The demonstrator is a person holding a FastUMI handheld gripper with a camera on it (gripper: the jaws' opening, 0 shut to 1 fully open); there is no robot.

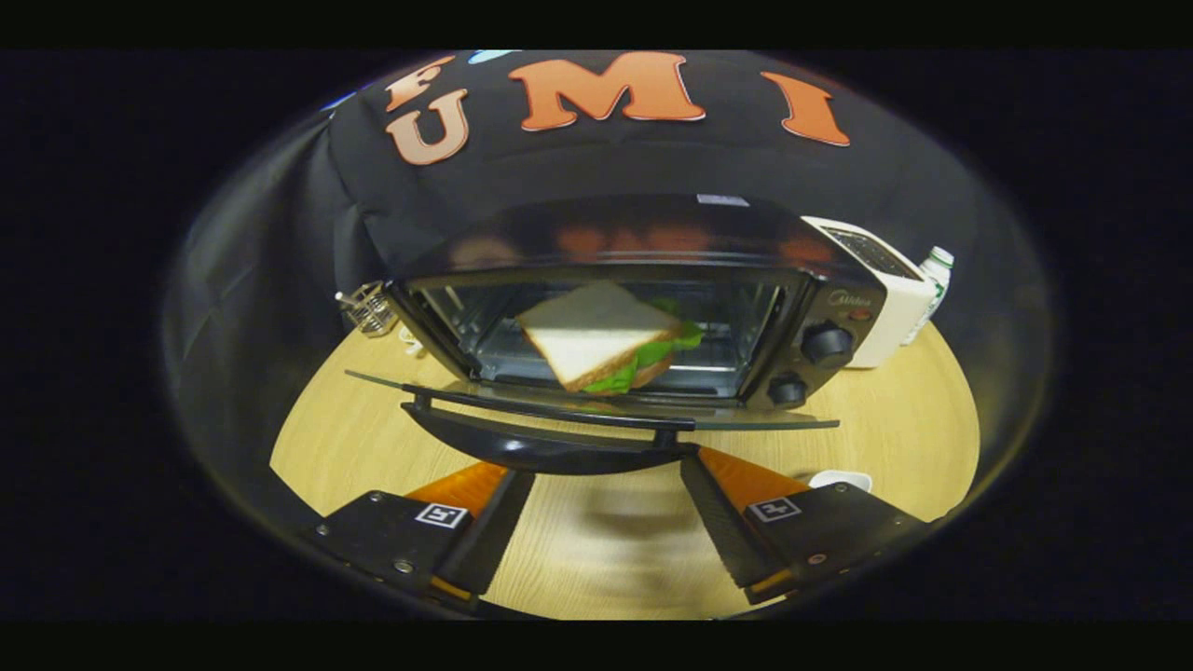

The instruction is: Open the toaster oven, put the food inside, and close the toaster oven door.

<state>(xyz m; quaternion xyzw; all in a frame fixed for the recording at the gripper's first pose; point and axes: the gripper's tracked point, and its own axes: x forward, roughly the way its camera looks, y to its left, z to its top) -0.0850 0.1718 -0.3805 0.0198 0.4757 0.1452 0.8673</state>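
While the toaster oven (634, 308) stands at the centre of the frame with its door (596, 415) swung fully down and lying flat toward us, we see the sandwich (606, 340) resting inside the cavity, tilted, its white bread face turned up and green lettuce showing along its lower right edge. The sandwich sits on the wire rack, behind the door's hinge line. The door handle (550, 447) runs as a dark curved bar along the near edge of the door, just ahead of the fingertips. We find the gripper (601, 503) in the lower middle of the frame with its fingers spread wide apart; nothing lies between them, and they grasp nothing. The fingertips sit just below the handle; we cannot tell whether they touch it. Two control knobs (825, 343) occupy the oven's right panel. To the right of the oven stands a white appliance (885, 308), with a bottle (935, 275) just beyond it. At the oven's left, a small wire object (368, 309) rests near the booth wall. All items stand on a light wooden table (885, 438), where a small white object (839, 480) lies just beside the right finger.
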